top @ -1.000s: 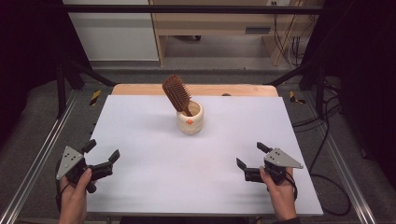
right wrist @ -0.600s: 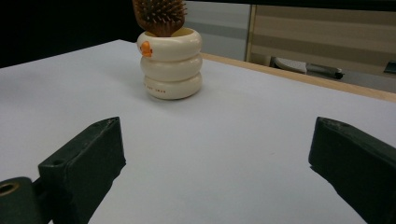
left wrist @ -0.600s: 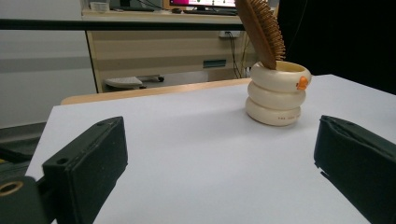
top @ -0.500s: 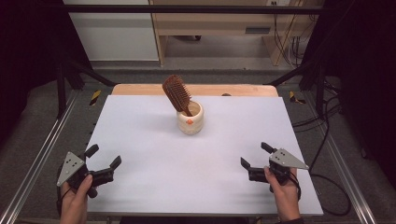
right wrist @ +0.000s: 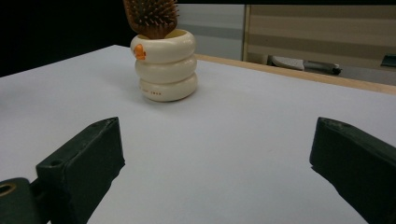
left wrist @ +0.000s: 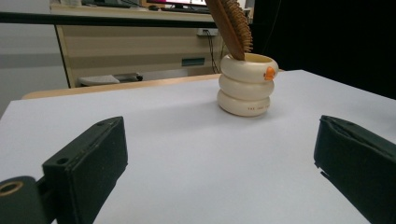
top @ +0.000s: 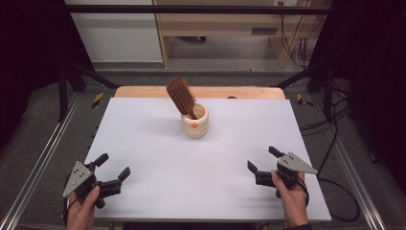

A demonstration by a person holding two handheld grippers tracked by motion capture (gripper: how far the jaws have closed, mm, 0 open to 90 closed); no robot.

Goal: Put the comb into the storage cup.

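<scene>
A cream ribbed cup (top: 195,121) with an orange mark stands on the white table (top: 143,143), a little behind its middle. A brown wooden hairbrush (top: 181,96) stands in the cup, handle down, head leaning to the left. In the left gripper view the cup (left wrist: 247,85) and brush (left wrist: 231,25) lie ahead, right of centre; in the right gripper view the cup (right wrist: 164,65) and brush (right wrist: 151,17) lie ahead to the left. My left gripper (top: 113,166) rests open near the front left corner. My right gripper (top: 263,158) rests open near the front right. Both hold nothing.
The table has a wooden back edge (top: 143,91). Metal frame rails (top: 38,158) run along both sides. A wooden desk (top: 230,28) and cables (top: 330,124) lie beyond on the floor.
Both grippers have drawn back toward the front edge of the table. The cup and brush have not moved.
</scene>
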